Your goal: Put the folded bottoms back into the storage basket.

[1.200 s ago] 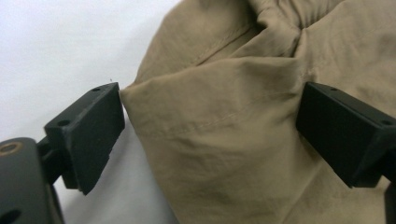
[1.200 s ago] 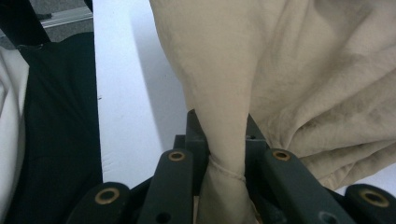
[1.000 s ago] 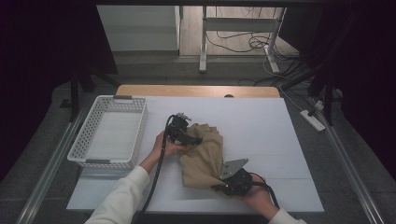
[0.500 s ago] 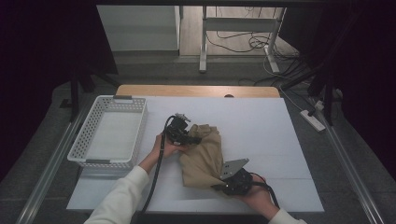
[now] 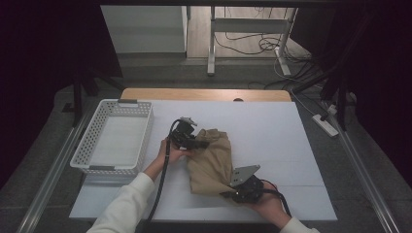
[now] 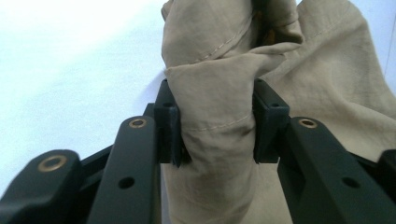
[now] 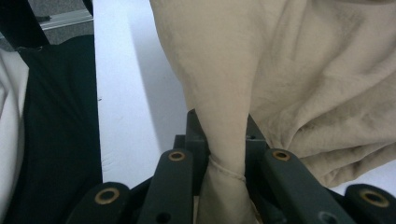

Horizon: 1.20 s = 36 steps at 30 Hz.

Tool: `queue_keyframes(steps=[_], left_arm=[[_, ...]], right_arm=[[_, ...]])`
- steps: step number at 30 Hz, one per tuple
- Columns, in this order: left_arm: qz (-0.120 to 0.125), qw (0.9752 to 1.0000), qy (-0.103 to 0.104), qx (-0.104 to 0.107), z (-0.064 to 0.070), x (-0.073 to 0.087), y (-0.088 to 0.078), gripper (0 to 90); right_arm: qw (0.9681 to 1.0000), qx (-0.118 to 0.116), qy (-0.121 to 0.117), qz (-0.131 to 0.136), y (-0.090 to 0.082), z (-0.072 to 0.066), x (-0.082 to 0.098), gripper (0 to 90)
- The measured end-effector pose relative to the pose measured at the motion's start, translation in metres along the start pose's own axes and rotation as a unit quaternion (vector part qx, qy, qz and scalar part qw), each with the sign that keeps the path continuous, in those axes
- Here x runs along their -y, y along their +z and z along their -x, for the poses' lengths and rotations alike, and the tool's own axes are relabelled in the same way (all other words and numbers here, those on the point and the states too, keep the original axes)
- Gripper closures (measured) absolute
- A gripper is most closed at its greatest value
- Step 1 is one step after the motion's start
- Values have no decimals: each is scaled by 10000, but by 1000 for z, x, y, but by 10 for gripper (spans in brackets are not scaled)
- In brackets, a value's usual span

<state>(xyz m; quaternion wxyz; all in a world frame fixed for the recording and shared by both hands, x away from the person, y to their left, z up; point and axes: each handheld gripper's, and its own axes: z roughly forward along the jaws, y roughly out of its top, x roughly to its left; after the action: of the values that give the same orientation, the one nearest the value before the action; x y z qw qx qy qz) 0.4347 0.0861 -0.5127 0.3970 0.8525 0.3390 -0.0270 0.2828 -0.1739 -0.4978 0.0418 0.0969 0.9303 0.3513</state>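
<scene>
Cloth [image 5: 212, 162], L claw [image 6: 212, 123] just closed on it, R claw [image 7: 226, 154] clamped

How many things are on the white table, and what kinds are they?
Tan cloth: 1
White basket: 1
Black tools: 2, the left tool and the right tool, each pinching the cloth
Total: 4

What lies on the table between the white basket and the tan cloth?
In the high view, the person's left hand and the left gripper it holds, shut on the tan cloth, sit between that cloth and the white basket; the rest is bare table.
</scene>
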Motion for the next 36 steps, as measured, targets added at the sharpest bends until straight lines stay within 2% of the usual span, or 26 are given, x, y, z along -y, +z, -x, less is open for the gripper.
queue_keyframes(steps=[28,36], left_arm=[[356,9994,43,19,6,-4,-18,633],[467,9988,149,10,11,-8,-27,636]], right_arm=[[9989,169,66,424,-12,2,-1,787],[9982,166,144,556,-15,2,-1,787]])
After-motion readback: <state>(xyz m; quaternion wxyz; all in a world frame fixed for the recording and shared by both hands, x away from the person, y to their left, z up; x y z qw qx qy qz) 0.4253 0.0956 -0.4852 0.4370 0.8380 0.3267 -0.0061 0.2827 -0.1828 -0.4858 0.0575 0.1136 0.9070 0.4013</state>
